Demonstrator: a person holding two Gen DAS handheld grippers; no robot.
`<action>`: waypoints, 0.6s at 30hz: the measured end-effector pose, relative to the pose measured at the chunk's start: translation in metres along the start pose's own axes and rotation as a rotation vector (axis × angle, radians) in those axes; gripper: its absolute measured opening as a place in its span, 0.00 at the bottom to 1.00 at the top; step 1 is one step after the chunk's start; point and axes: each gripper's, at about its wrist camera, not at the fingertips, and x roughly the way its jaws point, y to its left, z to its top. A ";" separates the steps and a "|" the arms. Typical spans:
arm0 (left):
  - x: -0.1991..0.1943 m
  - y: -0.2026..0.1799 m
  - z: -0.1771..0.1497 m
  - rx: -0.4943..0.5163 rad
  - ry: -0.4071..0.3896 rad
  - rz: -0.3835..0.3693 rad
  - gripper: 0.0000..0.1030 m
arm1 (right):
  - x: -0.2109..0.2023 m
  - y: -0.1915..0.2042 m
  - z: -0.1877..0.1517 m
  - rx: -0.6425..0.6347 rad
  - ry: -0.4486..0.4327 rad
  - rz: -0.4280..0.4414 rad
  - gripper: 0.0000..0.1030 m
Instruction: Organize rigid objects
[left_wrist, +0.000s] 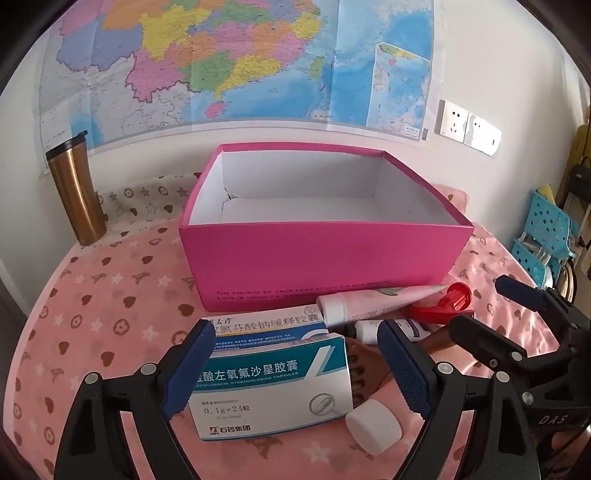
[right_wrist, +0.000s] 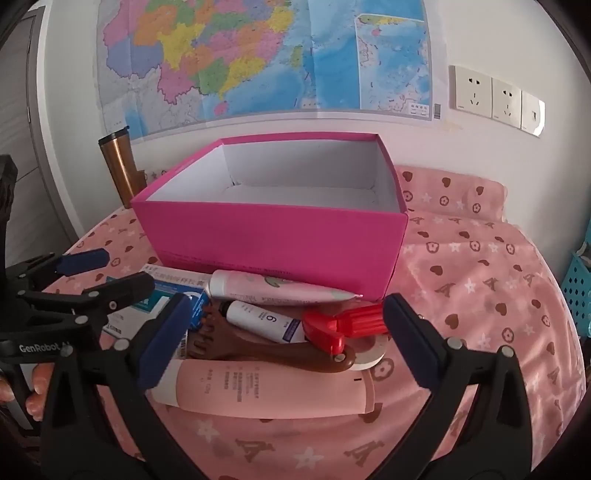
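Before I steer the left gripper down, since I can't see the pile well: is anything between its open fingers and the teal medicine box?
Nothing visible. The left gripper hangs open over the teal medicine box, with no object between them.

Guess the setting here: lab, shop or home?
Most likely a home room: a wall map above domestic wall sockets, a pink patterned cloth, and medicine boxes beside toiletries.

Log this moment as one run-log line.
left gripper: jaws open, over medicine carton | right gripper: jaws open, over brown comb | pink box: empty | items: none stowed
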 end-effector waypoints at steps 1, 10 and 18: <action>0.000 0.000 0.001 0.001 0.001 0.000 0.88 | 0.000 0.000 0.000 -0.001 -0.002 0.003 1.00; -0.002 0.002 0.001 -0.011 0.002 -0.006 0.88 | 0.002 0.003 0.001 -0.003 0.002 0.017 1.00; -0.001 0.005 0.002 -0.017 0.004 -0.003 0.88 | 0.002 0.002 0.000 -0.002 -0.003 0.028 1.00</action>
